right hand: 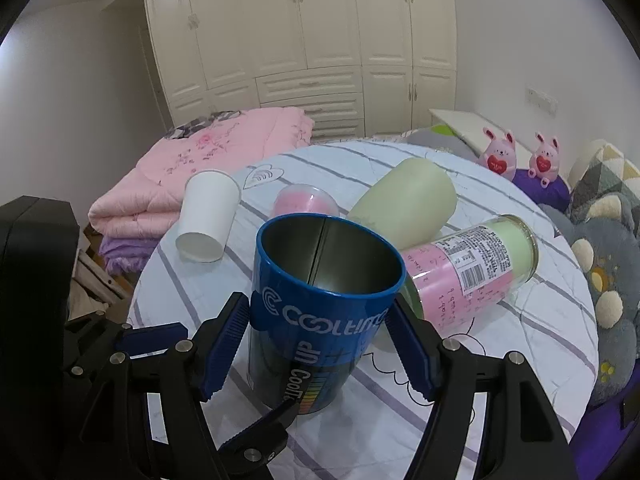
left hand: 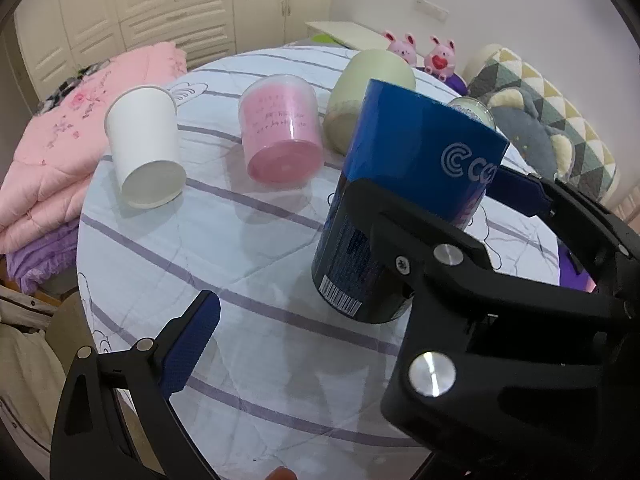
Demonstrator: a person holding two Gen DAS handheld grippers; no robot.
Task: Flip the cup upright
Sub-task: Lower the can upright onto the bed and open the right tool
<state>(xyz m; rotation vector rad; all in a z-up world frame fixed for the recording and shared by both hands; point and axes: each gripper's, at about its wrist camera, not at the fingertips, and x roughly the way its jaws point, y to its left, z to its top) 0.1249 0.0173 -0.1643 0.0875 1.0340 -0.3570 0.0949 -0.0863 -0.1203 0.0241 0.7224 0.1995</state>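
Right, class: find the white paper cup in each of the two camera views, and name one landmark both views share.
Left wrist view: the white paper cup lies on its side at upper left, left of the pink tub.
Right wrist view: the white paper cup lies left of centre, behind the blue can.
Shared landmark: the folded pink quilt beyond the table.

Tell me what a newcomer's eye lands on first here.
First, the blue cup, mouth up, near the front of the round table, with the right claw closed on its sides. Behind it, the white cup, pink cup and pale green cup all lie tipped over in a row.
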